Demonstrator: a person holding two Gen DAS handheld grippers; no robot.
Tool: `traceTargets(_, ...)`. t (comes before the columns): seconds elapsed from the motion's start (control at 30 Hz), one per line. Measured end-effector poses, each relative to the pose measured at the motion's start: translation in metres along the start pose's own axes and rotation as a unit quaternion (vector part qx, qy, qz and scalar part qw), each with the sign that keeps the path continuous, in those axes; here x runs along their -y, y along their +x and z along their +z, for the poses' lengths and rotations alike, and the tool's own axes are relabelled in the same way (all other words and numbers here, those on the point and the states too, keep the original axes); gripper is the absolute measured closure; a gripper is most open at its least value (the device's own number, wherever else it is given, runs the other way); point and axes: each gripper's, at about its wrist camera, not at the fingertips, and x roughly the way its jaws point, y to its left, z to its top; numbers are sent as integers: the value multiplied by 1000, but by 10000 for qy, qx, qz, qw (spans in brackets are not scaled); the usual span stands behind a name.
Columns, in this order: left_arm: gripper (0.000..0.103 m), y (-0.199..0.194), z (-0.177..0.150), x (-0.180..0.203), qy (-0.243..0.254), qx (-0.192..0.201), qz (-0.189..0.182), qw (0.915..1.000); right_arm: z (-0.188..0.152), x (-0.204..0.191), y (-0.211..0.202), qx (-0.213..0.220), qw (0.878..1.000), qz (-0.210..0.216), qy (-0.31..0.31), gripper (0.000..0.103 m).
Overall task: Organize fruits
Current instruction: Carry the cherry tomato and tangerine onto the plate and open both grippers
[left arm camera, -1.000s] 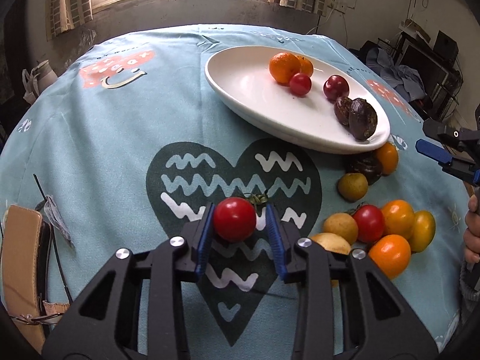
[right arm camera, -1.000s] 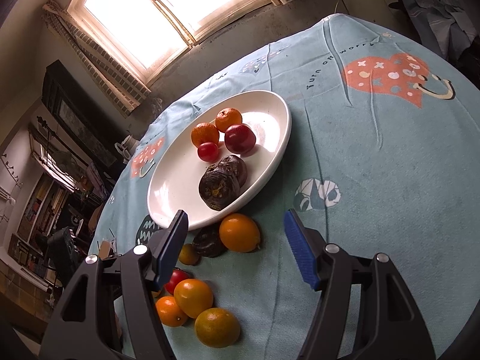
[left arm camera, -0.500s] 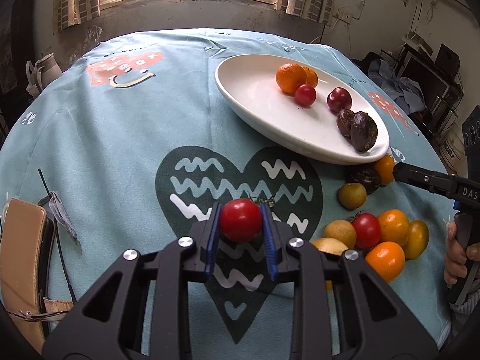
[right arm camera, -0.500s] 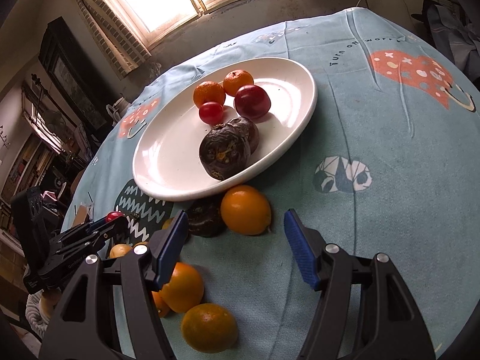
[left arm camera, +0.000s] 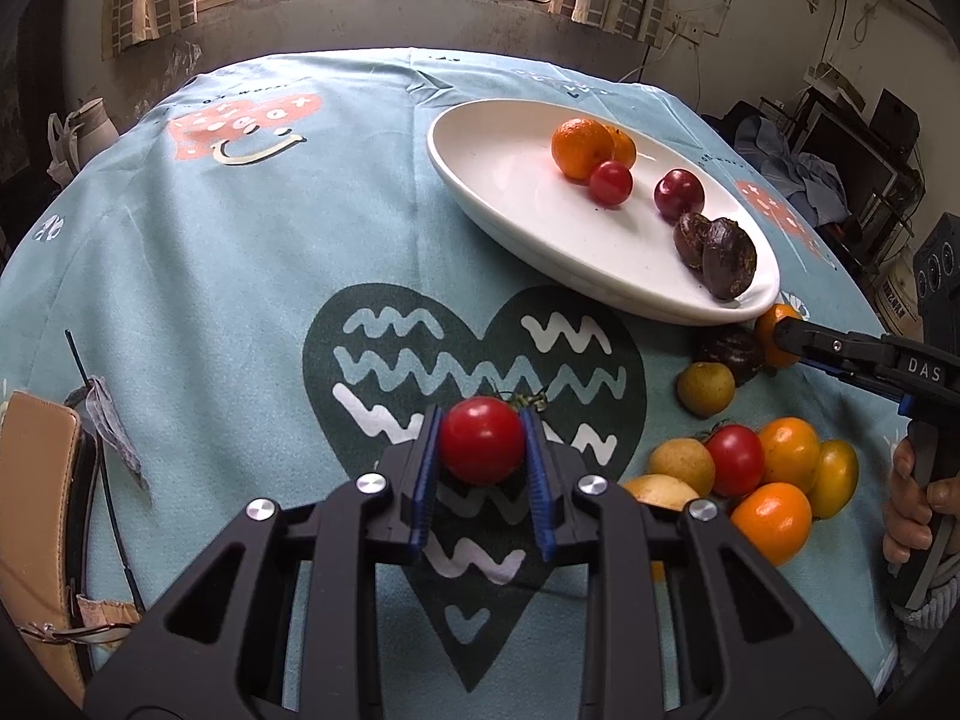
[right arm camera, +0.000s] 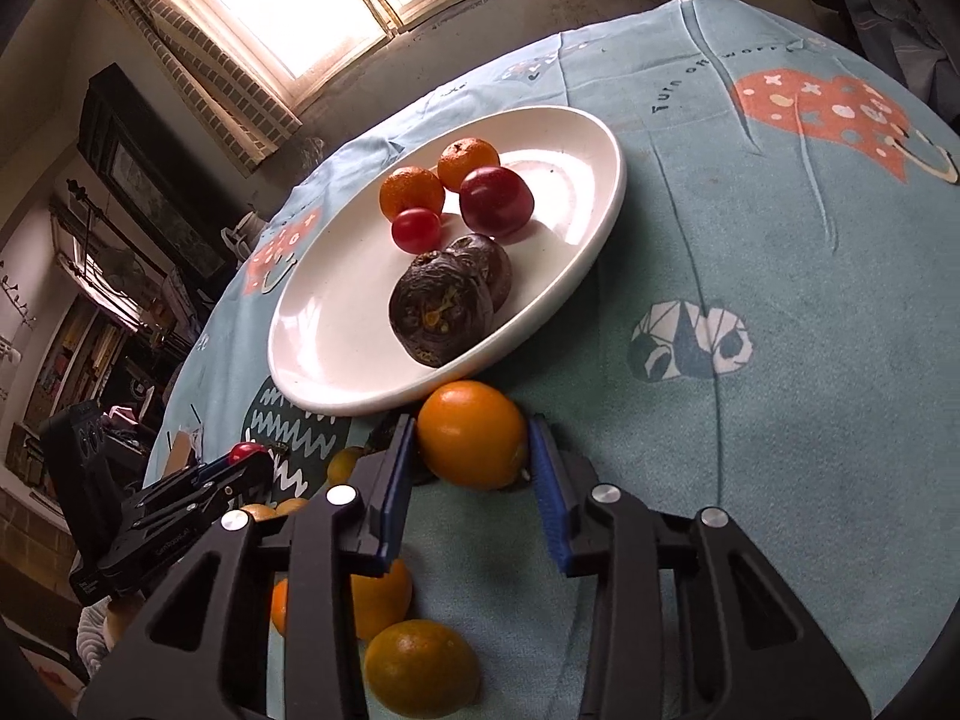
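My left gripper [left arm camera: 482, 441] is shut on a red tomato [left arm camera: 482, 447] and holds it above the dark heart print on the cloth. My right gripper [right arm camera: 471, 444] is closed around an orange [right arm camera: 471, 441] that rests on the cloth just before the white plate [right arm camera: 336, 372]; its pads touch both sides. The plate [left arm camera: 498, 180] holds two tangerines [left arm camera: 581, 147], a small red tomato [left arm camera: 610, 182], a plum [left arm camera: 678, 193] and two dark passion fruits [left arm camera: 726, 258]. The right gripper also shows in the left wrist view [left arm camera: 786, 339].
Several loose fruits lie on the cloth right of the heart: a dark passion fruit [left arm camera: 729, 351], yellow-brown fruits [left arm camera: 705, 387], a red tomato [left arm camera: 733, 468] and oranges [left arm camera: 774, 519]. A tan case [left arm camera: 36, 480] and cable lie at the left table edge.
My left gripper closed on the red tomato and lifted it slightly. My right gripper moved down and forward to the orange by the plate and closed on it.
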Motion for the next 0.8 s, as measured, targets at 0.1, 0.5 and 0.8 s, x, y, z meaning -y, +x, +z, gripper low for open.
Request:
traceTargets(0.1,76,-9,0,1,0,188,-71,9998,-2,-8,-13,158,9997,109,-158,65)
traceTargets(0.5,76,-18,68,35,161,675,-184,9974,43,-28,-34,809,9958,-101,-415,65)
traceTargets(0.8,46,25,91,39,7,589,5,9983,66,-28,21,592,9978,285,-52,44)
